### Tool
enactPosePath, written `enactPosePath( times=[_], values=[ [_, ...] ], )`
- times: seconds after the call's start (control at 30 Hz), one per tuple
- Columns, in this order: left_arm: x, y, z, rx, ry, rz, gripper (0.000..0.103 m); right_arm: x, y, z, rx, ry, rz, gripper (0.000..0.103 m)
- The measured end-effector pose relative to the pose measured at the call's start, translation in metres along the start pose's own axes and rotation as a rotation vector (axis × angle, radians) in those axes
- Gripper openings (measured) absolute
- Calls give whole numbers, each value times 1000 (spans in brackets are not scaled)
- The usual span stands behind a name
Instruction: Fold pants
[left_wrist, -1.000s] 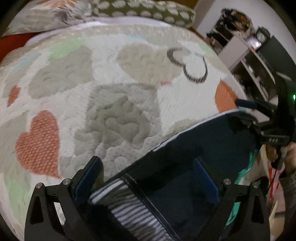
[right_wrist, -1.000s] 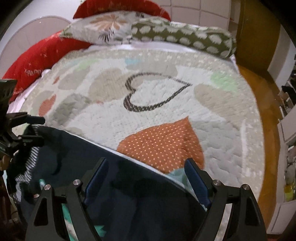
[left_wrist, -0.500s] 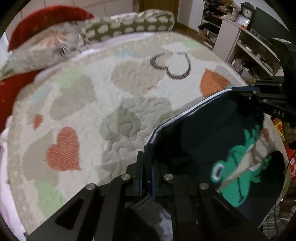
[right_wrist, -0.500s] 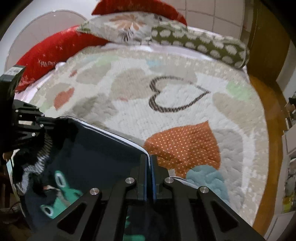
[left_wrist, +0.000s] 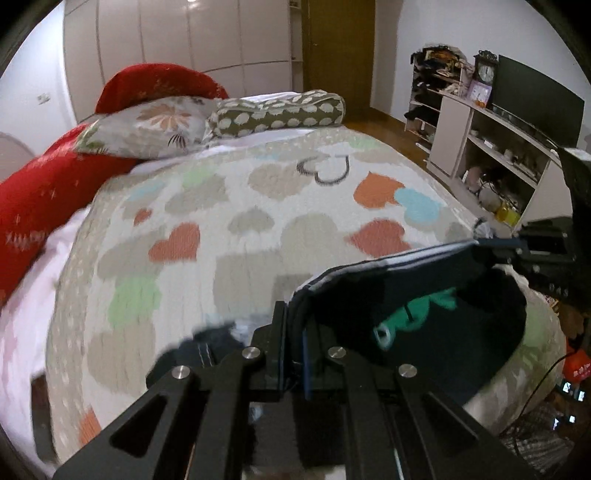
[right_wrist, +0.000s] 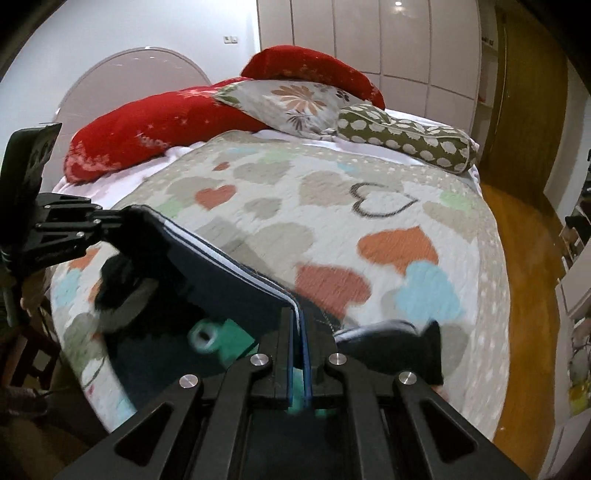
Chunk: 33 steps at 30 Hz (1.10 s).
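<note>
The pants (left_wrist: 424, 295) hung over the near end of the bed (left_wrist: 258, 229), stretched between the left gripper (left_wrist: 293, 332) and the right gripper (right_wrist: 298, 328), each clamped on an end of the top edge. At the far end lay the pillows (left_wrist: 147, 125) (one bolster (left_wrist: 277, 110) to their right). Right of the bed stood shelves (left_wrist: 491, 147), a clock (left_wrist: 485, 72) and a screen (left_wrist: 535, 99) on top.

The left gripper (left_wrist: 294, 332) and, far right, the right gripper (left_wrist: 495, 245) pinch dark pants (left_wrist: 424, 295) above the heart-patterned bedspread (left_wrist: 258, 206).
</note>
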<state>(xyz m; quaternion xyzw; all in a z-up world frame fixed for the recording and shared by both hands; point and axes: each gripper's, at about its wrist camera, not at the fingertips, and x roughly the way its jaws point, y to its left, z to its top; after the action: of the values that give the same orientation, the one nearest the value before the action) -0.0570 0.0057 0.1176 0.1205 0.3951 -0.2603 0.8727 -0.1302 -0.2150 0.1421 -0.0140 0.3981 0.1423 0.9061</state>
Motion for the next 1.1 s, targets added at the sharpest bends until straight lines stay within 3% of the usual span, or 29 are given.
enactPosePath(
  times=[0.23,0.3,0.37,0.4,0.57,0.67,0.8,1.0,1.1],
  values=[
    [16,-12,-85,-85,104,15,7,3,27,-80,89,47,34,5],
    [15,-16,-103,-89,114,53,12,7,31,-97,123,56,36,5],
    [6,-19,-113,-89,102,56,13,9,32,-108,151,50,8,6],
    [1,-19,-116,-84,97,51,19,7,32,-114,172,40,5,7],
    [-38,-1,-121,-94,47,41,33,-13,15,-130,288,3,4,15],
    [-58,24,-114,-193,-18,12,53,-39,-3,-139,368,-61,-26,20],
    [-57,60,-100,-370,-45,-22,55,-68,-40,-147,517,-158,-96,61],
    [-21,75,-69,-430,-53,11,55,-67,-83,-137,701,-197,-102,62],
    [5,77,-72,-459,0,23,55,-60,-76,-119,662,-215,-140,62]
  ],
)
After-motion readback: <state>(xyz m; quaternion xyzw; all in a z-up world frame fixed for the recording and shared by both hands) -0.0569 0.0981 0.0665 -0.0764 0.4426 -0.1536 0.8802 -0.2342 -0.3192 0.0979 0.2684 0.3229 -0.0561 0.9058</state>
